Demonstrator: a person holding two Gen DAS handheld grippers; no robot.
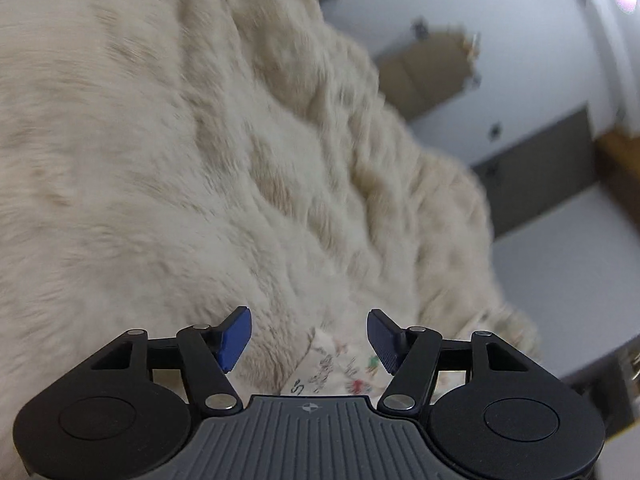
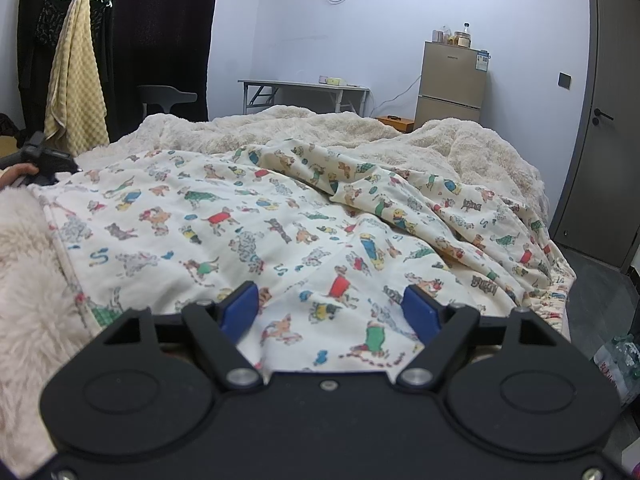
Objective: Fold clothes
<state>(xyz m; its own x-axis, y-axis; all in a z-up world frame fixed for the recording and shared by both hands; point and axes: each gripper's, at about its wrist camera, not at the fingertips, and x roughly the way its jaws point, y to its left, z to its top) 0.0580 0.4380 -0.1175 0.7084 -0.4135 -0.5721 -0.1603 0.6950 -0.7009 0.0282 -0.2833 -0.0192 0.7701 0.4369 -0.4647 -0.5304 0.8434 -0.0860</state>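
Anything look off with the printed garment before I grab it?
The cream dog-print garment lies flat on its left half, but its right half is bunched into ridges on the cream fluffy blanket. Nothing looks spilled or damaged.

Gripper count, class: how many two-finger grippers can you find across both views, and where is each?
2. The left gripper hovers over the fluffy blanket, jaws open. The right gripper sits over the printed garment, jaws open.
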